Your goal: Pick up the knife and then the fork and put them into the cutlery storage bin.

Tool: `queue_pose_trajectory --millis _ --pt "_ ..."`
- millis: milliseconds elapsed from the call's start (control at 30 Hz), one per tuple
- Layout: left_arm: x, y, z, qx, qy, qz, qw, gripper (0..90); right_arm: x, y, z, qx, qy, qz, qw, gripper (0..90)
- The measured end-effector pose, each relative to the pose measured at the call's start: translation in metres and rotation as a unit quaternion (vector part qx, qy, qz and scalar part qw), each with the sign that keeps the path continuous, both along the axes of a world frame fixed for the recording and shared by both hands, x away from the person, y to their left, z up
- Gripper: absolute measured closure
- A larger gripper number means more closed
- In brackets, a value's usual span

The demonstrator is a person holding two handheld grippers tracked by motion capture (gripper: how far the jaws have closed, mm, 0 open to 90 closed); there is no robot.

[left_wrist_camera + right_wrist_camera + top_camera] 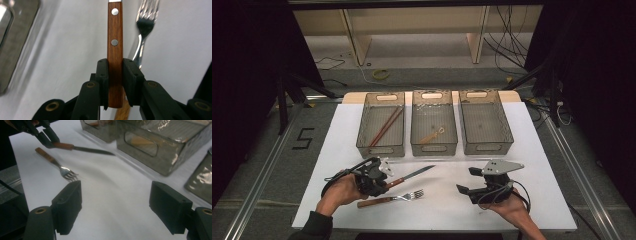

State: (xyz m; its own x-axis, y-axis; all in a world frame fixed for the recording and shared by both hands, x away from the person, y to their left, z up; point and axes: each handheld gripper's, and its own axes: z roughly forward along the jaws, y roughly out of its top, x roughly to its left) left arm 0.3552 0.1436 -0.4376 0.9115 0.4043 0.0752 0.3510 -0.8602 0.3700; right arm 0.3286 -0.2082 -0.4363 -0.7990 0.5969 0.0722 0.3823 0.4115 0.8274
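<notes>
A knife with a wooden handle (115, 50) and steel blade (417, 174) is clamped between the jaws of my left gripper (115, 75), which is shut on the handle's end. The left gripper (384, 181) is at the table's front left, and the blade points right, toward the bins. In the right gripper view the knife (85, 148) looks slightly raised above the sheet. A fork with a wooden handle (389, 198) lies on the white sheet just in front of the knife, also seen as the fork (145, 22) (56, 165). My right gripper (468, 181) (115, 205) rests open at the front right, nothing between its jaws.
Three clear mesh bins stand in a row at the back of the white sheet (437, 210). The left bin (364, 137) holds chopsticks (386, 125), the middle bin (433, 147) holds a small pale utensil, and the right bin (507, 135) looks bare. Bins (155, 152) stand close ahead of the right gripper.
</notes>
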Motion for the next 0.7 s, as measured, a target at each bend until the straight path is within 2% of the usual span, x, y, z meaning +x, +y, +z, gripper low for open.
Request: queue_pose_trajectory --millis 167,333,467,700 --pt "-0.007 -0.018 0.008 -0.003 -0.01 -0.02 0.9997 75.1 -0.002 0.015 0.009 -0.002 -0.019 0.033 0.9993 27.1" --pt "-0.011 -0.032 0.008 -0.003 -0.007 -0.039 0.9992 75.2 -0.004 0.035 0.014 -0.014 -0.037 0.074 0.9965 27.1" --pt "-0.014 -0.042 0.008 0.004 -0.005 -0.059 0.9982 75.1 -0.002 0.052 0.012 -0.024 -0.032 0.102 0.994 27.3" --pt "-0.02 -0.056 0.012 0.008 -0.014 -0.081 0.9966 75.1 0.0 0.078 0.003 -0.067 -0.022 0.144 0.987 28.9"
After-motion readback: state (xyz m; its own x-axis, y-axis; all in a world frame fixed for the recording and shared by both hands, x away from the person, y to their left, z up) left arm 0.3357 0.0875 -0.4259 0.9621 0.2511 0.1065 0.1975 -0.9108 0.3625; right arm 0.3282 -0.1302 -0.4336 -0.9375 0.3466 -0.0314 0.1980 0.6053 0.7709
